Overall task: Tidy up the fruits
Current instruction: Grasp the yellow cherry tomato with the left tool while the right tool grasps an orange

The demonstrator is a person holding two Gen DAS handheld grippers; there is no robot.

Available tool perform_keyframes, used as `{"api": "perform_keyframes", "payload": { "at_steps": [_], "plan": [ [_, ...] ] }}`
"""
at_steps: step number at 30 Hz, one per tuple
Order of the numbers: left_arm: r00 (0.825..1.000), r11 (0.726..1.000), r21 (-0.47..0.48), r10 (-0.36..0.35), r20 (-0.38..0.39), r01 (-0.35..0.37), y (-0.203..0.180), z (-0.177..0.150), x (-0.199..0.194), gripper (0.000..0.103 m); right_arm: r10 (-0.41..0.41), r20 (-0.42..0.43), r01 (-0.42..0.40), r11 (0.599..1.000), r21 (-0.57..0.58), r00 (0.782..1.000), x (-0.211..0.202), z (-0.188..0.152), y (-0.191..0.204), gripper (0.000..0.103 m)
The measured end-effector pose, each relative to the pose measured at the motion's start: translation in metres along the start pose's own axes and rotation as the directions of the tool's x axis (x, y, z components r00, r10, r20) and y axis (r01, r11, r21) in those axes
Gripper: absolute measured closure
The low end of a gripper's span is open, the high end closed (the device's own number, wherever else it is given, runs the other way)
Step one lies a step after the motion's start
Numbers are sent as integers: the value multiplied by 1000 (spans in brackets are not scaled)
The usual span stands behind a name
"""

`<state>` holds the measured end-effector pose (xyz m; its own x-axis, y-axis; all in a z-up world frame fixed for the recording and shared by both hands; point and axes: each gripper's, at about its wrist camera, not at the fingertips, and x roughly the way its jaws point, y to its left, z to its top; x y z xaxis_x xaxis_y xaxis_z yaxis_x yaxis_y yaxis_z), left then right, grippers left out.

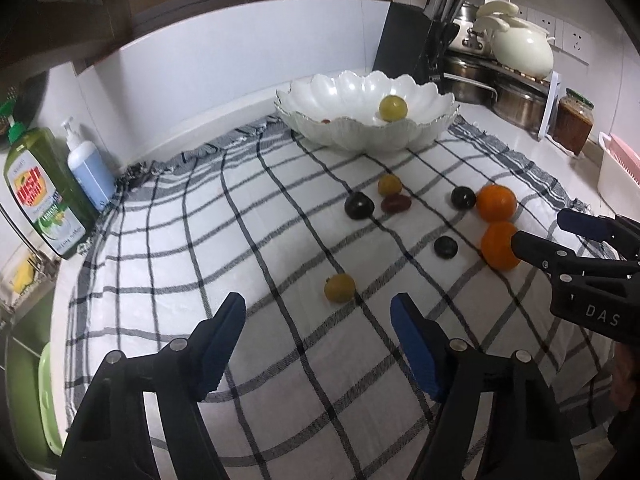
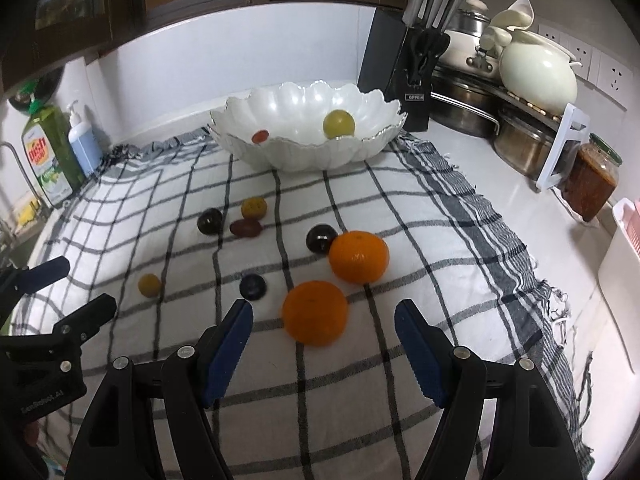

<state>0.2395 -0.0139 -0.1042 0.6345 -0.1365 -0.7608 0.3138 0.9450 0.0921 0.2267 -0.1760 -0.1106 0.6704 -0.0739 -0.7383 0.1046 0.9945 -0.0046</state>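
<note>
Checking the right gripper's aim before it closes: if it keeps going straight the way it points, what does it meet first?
Most likely the nearer orange, lying just ahead between the open right gripper fingers' line; depth is uncertain.

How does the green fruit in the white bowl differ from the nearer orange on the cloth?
The green fruit is smaller and pale yellow-green; the nearer orange is bigger and bright orange. The green fruit already sits inside the white bowl; the orange lies on the checked cloth. Both are round and untouched.
</note>
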Motion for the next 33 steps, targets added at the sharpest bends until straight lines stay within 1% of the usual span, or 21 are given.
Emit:
{"api": "perform_keyframes", "payload": {
  "at_steps": [9, 11, 15, 16, 20, 24, 26, 28, 31, 33],
  "plan": [
    [999, 1000, -3, -17, -31, 17, -2, -3, 24, 37, -1, -8, 1, 1000, -12, 1000, 16, -4, 2, 29],
    [999, 1000, -12, -24, -33, 23, -1, -2, 27, 40, 3, -13, -3, 1000, -6, 1000, 19, -4, 2, 29],
    [998, 999, -27, -42, -38, 41, 0, 1, 37, 44, 7, -11, -7, 1000, 2, 1000, 24, -3, 1, 30],
    [998, 999, -28, -44, -40, 43, -1, 1, 38, 47, 6, -13, -6, 1000, 2, 1000, 26, -3, 1, 31],
    [997, 998, -34, -57, -50, 55, -2, 3, 46, 54, 10, -21, -9, 1000, 2, 1000, 31, -3, 1, 36],
    [996, 997, -33, -67, -60, 65, -3, 5, 52, 58, 16, -37, -16, 1000, 2, 999, 37, -3, 1, 39],
    [995, 997, -32, -77, -69, 75, -5, 6, 55, 63, 15, -47, -15, 1000, -2, 999, 40, -4, 2, 41],
    [994, 996, -29, -82, -78, 80, -6, 6, 58, 66, 17, -58, -17, 1000, -7, 998, 43, -4, 2, 44],
    [992, 996, -31, -92, -89, 90, -7, 7, 60, 74, 30, -72, -30, 1000, 4, 997, 46, -4, 1, 49],
    [992, 996, -26, -87, -91, 85, -8, 7, 61, 76, 38, -76, -37, 999, 7, 996, 47, -4, 0, 53]
  ]
}}
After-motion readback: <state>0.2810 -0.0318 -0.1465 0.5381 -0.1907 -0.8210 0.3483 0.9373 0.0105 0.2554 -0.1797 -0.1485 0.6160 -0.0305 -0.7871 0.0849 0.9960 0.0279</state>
